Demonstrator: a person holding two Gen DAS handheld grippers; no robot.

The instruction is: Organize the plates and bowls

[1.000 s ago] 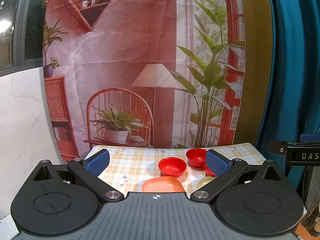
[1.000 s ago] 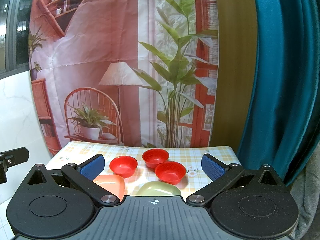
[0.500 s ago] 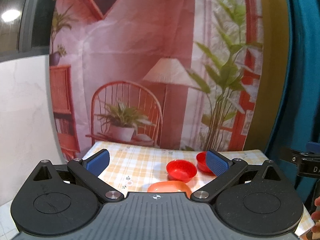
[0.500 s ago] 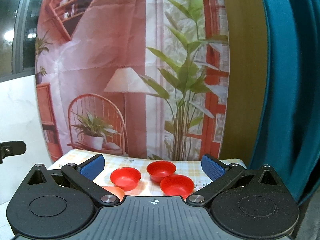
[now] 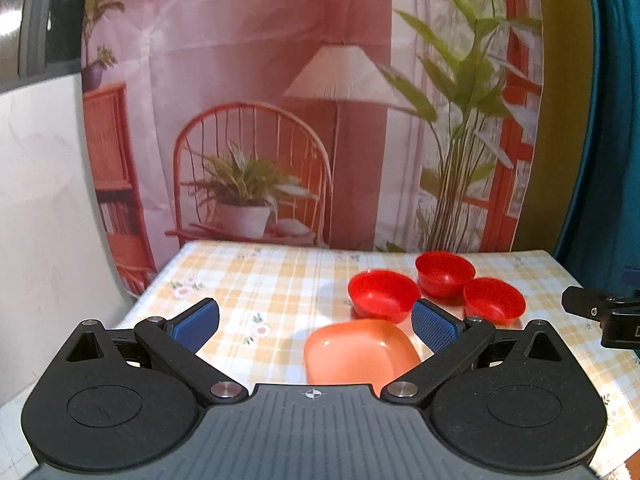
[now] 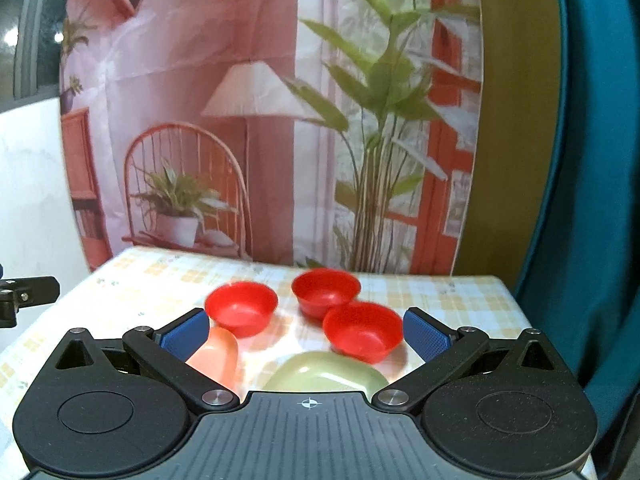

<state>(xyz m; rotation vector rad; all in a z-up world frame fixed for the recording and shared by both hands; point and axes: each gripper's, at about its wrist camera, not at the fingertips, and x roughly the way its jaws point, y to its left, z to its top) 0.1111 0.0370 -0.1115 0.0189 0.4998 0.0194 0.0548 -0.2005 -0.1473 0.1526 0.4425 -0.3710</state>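
Left wrist view: your left gripper [image 5: 314, 326] is spread wide, nothing in it, above the checked tablecloth [image 5: 256, 280]. Orange plate [image 5: 360, 352] sits just ahead, three red bowls [image 5: 382, 293] behind it.

Right wrist view: your right gripper [image 6: 306, 330] is likewise spread, empty. Green plate [image 6: 326, 374] sits btwn the fingers, w/ the orange plate left of it.

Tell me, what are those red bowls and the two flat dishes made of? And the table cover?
Red bowls: likely plastic, glossy; thin walls, even colour.
Orange dish: probably plastic or melamine; small bright glints on a smooth surface.
Green dish: looks the same, with a soft sheen.
Table cover: printed checks and flowers; cloth or vinyl, too blurred to say.
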